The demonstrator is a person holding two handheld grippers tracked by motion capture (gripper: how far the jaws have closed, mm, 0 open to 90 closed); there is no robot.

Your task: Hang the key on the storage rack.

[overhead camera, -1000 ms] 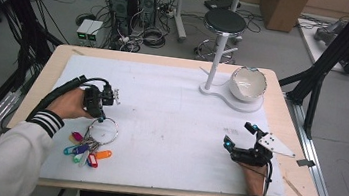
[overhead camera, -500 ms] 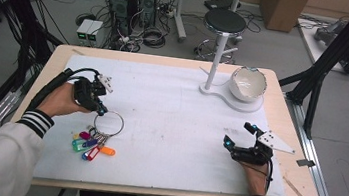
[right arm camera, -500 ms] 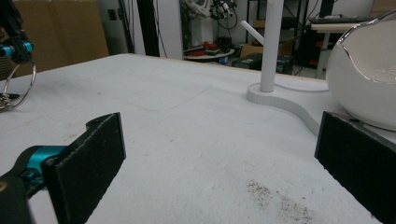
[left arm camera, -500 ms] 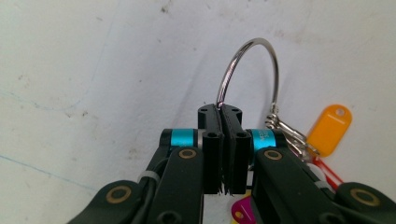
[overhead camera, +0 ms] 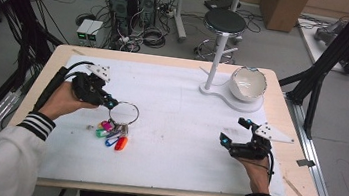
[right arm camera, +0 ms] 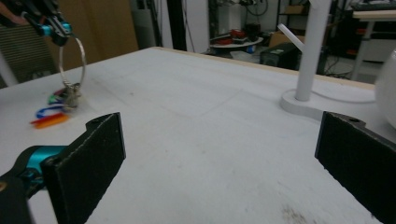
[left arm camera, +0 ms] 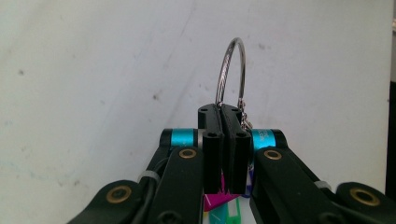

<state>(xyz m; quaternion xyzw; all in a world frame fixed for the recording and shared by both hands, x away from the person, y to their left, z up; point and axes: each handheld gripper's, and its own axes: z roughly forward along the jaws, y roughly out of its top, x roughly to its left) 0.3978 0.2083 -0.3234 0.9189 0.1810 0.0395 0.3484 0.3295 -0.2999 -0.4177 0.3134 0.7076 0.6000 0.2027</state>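
Note:
My left gripper (overhead camera: 109,102) is shut on a large steel key ring (overhead camera: 137,116) at the left of the white mat. In the left gripper view the ring (left arm camera: 235,40) stands upright out of the closed jaws. Several coloured key tags (overhead camera: 112,135) hang from the ring and trail on the mat; they also show under the jaws (left arm camera: 219,201). My right gripper (overhead camera: 235,131) rests open at the right of the mat, nothing between its wide jaws (right arm camera: 219,154). Its view shows the ring (right arm camera: 84,60), the tags (right arm camera: 49,116) and the left gripper (right arm camera: 58,30) far off.
A white stand with an upright post (overhead camera: 216,58) and a white bowl (overhead camera: 248,83) on its base sits at the back right of the mat (overhead camera: 177,103). A stool (overhead camera: 224,21) and computer gear stand on the floor beyond the table.
My left gripper has carried the ring to the right and away from the person, dragging the tags along the mat. The right gripper has stayed still and open.

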